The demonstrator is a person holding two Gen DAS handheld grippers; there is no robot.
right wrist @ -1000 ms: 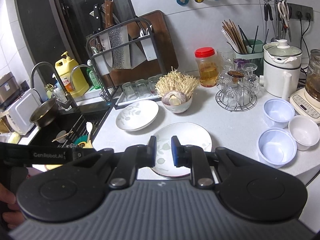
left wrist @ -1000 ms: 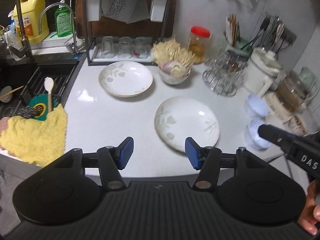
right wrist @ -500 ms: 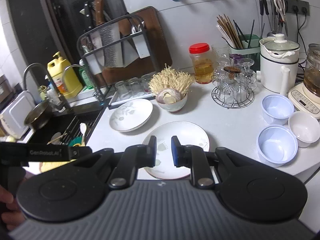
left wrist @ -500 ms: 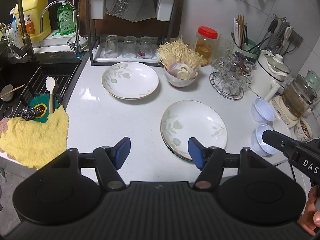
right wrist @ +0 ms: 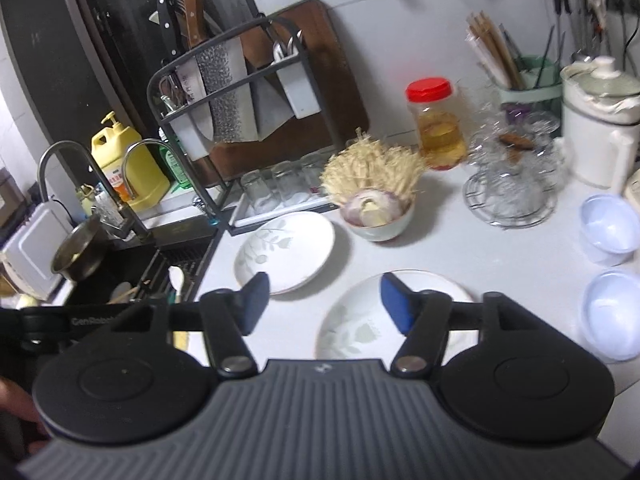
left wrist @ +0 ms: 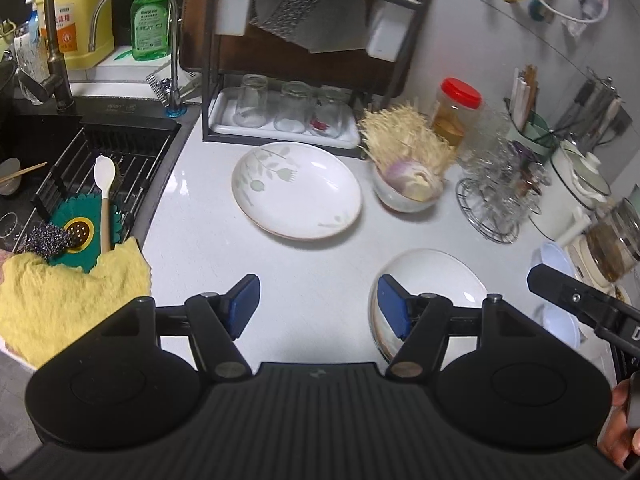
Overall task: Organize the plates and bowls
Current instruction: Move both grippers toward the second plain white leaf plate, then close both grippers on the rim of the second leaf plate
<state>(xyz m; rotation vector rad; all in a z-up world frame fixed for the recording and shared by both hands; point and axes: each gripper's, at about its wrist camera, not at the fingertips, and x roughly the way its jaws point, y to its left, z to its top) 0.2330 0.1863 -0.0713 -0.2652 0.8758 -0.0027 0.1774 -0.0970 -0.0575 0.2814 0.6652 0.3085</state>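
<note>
Two white plates with leaf prints lie on the white counter. The far plate lies in front of the black rack. The near plate lies close below both grippers. My left gripper is open and empty, its right finger over the near plate's left rim. My right gripper is open and empty above the near plate's left part. Two pale blue bowls stand at the right.
A bowl of enoki mushrooms and onion stands behind the plates. A wire glass holder, a red-lidded jar and a white pot line the back right. The sink with a yellow cloth lies left.
My right gripper has opened from shut. Both grippers have moved closer to the counter and the plates, and the left view has shifted left so the near plate sits lower right.
</note>
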